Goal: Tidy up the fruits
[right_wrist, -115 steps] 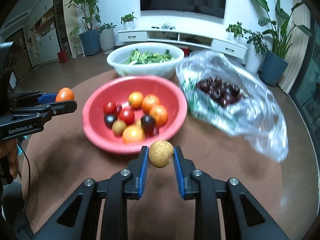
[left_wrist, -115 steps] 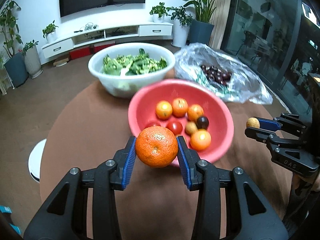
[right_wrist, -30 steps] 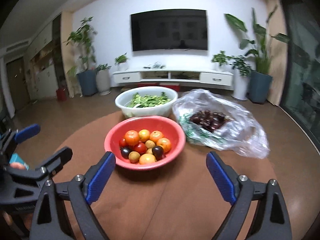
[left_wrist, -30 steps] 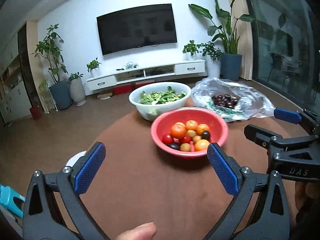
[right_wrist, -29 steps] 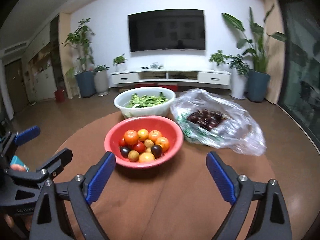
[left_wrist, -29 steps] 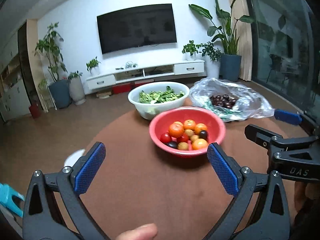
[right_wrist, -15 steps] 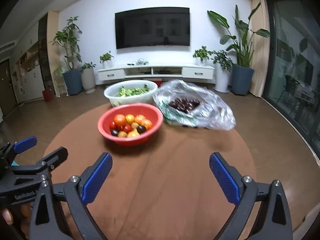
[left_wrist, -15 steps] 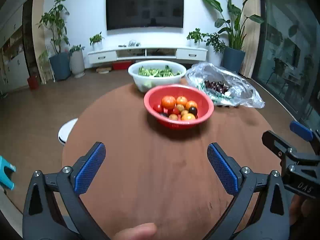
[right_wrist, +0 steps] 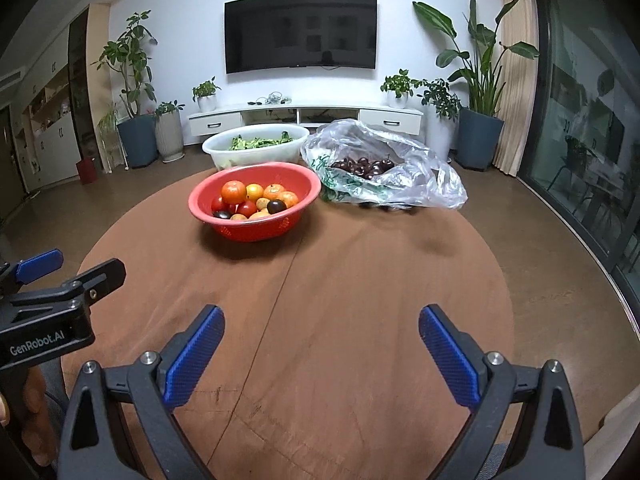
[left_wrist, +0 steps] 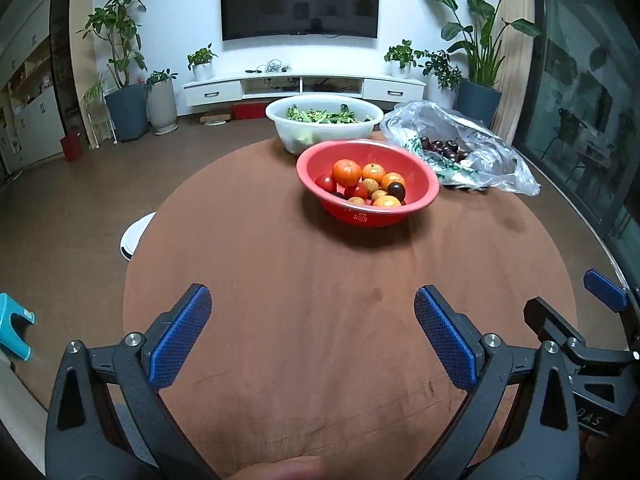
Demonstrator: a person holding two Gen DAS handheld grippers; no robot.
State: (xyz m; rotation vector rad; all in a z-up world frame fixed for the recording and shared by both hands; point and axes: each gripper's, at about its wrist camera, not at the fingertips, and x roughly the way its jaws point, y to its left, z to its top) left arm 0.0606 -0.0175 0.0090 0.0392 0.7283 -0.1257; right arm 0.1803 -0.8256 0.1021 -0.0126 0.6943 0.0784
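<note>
**Both hand-held grippers empty, fruit sits in the red bowl**

Round brown tabletop [right_wrist: 360,280] carries everything. Far edge: clear plastic bag [right_wrist: 420,176] of dark cherries [right_wrist: 362,168], soft and crinkly, likely slippery to pinch. Beside it, white basin [right_wrist: 256,152] of greens. Nearer you, red colander bowl [right_wrist: 256,224], light plastic by its look, holds the fruit. Largest there: the orange mandarin [right_wrist: 234,192]; firm peel, take it across the middle. The red tomato [right_wrist: 247,208] would bruise; squeeze gently. Your left hand-held gripper [left_wrist: 312,336] and right hand-held gripper [right_wrist: 320,352] both stand spread wide, grasping nothing, well short of the bowl.
</note>
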